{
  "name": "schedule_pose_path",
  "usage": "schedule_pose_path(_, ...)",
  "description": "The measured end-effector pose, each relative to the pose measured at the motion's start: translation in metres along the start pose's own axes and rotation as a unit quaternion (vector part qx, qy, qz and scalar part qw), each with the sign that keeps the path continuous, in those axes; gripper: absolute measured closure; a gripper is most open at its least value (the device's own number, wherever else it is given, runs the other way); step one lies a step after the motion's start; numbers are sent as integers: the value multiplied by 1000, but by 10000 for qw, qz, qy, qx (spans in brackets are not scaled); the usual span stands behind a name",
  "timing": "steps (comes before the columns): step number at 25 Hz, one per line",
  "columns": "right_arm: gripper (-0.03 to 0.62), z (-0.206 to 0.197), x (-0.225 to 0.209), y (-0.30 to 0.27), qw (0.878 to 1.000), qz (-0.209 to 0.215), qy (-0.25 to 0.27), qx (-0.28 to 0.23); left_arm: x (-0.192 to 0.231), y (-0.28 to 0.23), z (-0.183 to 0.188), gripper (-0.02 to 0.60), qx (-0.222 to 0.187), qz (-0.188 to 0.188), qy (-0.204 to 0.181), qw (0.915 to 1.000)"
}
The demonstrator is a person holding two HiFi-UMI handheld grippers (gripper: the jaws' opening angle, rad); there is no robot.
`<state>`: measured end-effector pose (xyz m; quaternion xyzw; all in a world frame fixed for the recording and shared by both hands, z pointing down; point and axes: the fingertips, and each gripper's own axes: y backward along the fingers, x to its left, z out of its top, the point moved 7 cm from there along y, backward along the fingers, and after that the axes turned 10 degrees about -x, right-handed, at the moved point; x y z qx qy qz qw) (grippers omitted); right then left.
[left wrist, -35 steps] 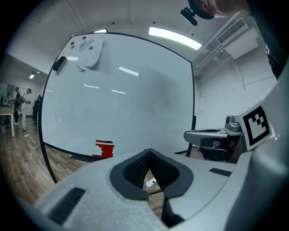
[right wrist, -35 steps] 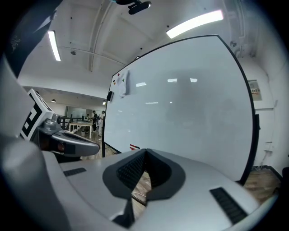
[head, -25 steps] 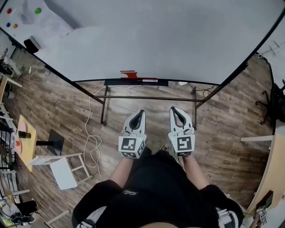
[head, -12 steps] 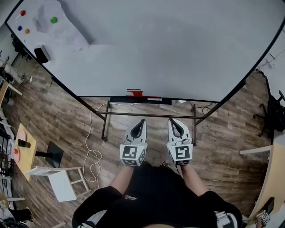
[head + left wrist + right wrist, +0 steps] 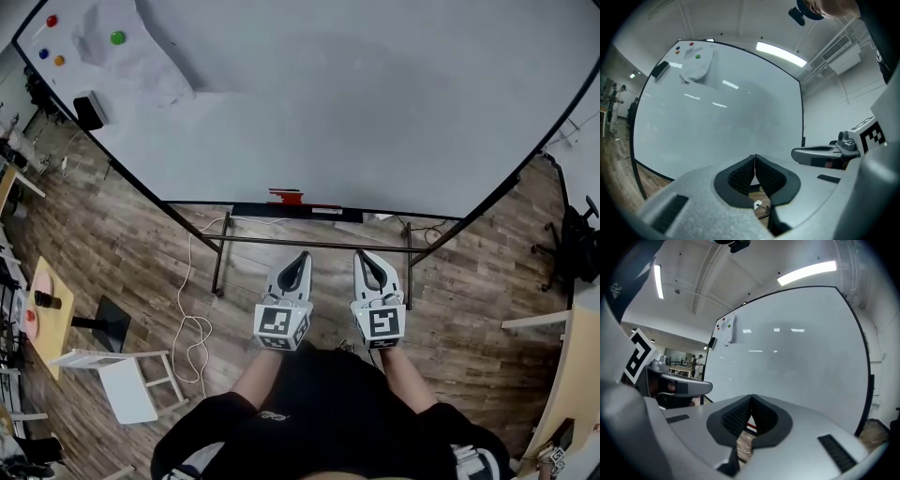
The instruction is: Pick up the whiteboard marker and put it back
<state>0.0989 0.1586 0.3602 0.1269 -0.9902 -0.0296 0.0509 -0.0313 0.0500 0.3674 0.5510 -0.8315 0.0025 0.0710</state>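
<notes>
Open air fronts the whiteboard (image 5: 356, 103); the stand's crossbar (image 5: 319, 240) and legs (image 5: 217, 264) obstruct lower down.

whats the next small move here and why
Probably open the left hand-held gripper and ease it forward toward the red marker on the tray. Its jaws are shut on nothing, it hangs short of the board, and it lines up with the marker more closely than the right hand-held gripper, which is also shut and empty.
</notes>
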Motion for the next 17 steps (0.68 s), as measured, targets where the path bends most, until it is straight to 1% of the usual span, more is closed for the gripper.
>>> schedule_pose_path(4, 591, -2, 2, 0, 9999, 39, -13, 121, -1, 1, -2, 573, 33, 3, 15, 10000)
schedule_pose_path(8, 591, -6, 3, 0, 9999, 93, -57, 69, -2, 1, -3, 572, 66, 25, 37, 10000)
schedule_pose_path(12, 591, -6, 2, 1, 9999, 87, -1, 123, -3, 2, -5, 572, 70, 28, 45, 10000)
schedule_pose_path(17, 591, 3, 3, -2, 9998, 55, 63, 204, -1, 3, -6, 572, 86, 21, 45, 10000)
